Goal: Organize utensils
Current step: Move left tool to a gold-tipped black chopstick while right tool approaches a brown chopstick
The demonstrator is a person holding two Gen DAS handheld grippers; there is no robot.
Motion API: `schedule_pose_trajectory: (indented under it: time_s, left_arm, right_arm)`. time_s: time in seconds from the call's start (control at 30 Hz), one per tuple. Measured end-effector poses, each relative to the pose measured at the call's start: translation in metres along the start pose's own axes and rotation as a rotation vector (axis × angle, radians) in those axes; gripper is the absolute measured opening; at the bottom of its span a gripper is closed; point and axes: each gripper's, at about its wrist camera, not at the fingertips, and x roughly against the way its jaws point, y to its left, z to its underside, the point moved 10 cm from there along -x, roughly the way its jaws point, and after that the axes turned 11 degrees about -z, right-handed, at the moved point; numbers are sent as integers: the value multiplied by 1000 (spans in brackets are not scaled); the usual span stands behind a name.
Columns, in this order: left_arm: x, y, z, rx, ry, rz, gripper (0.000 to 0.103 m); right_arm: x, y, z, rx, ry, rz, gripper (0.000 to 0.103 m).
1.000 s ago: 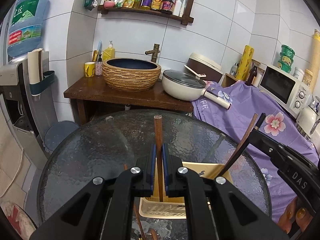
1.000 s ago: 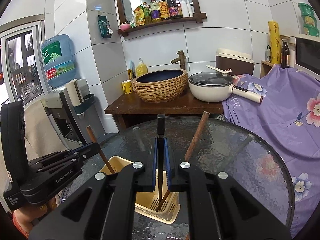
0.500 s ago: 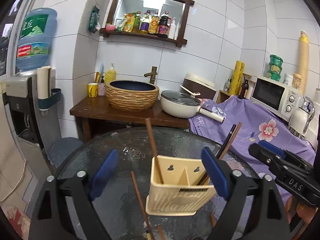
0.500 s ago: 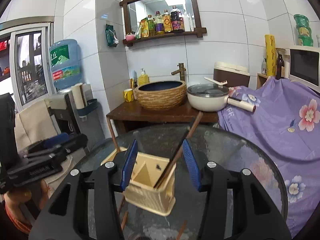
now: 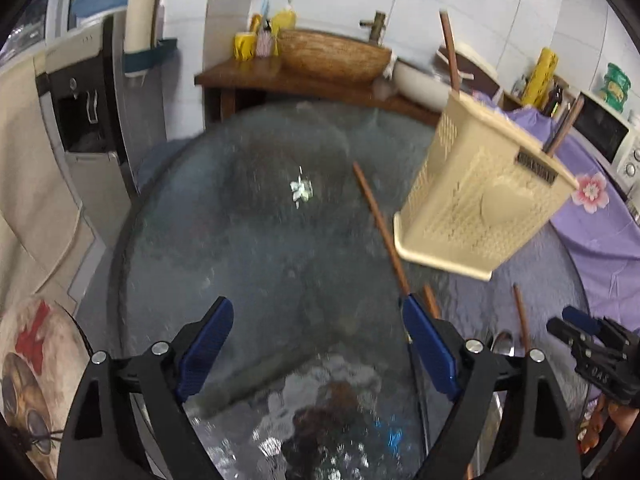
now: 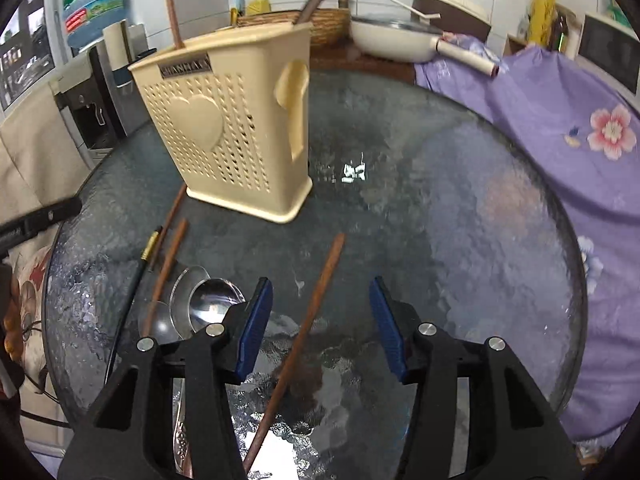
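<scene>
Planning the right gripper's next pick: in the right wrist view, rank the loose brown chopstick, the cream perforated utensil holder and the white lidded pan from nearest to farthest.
1. Loose brown chopstick: lying on the glass, running between the open right gripper fingers.
2. Cream perforated utensil holder: ahead, left.
3. White lidded pan: beyond the table, on the counter.

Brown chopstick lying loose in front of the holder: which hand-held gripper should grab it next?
Right, probably. The right hand-held gripper is open with the brown chopstick lying between its fingers on the glass table. The left hand-held gripper is open too, over bare glass; the holder stands just beyond.
</scene>
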Motion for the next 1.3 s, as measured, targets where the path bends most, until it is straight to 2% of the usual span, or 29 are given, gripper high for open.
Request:
schedule_pose_trajectory:
  time_s: [0.13, 0.23, 0.37, 0.57, 0.73, 0.9, 0.97, 1.17, 1.3]
  left_arm:
    - [-3, -20, 22, -75, 40, 43, 75]
    - [-2, -39, 38, -145, 51, 62, 69]
    - [-6, -54, 52, -181, 79, 81, 58]
    - [-14, -66, 63, -201, 112, 69, 49]
    - [-15, -73, 63, -220, 105, 49, 45]
    - [-16, -68, 61, -243, 90, 10, 26]
    - [-16, -63, 60, -238, 93, 8, 23]
    - [-23, -60, 51, -216, 116, 11, 23]
    - [-27, -61, 46, -194, 128, 19, 23]
  right_arm:
    - [-10, -2, 10, -35, 24, -8, 50]
    - [-16, -1, 16, -31, 40, -8, 50]
    - [-18, -4, 20, -44, 46, -10, 50]
    - [-20, -3, 23, -44, 57, -10, 50]
    - [-27, 0, 25, -48, 81, -14, 46]
    - [-32, -1, 27, -34, 100, 8, 39]
    - [-31, -2, 27, -30, 105, 8, 38]
    - [-37, -5, 18, -54, 124, -6, 37]
    - [-47, -8, 6, -65, 144, 7, 30]
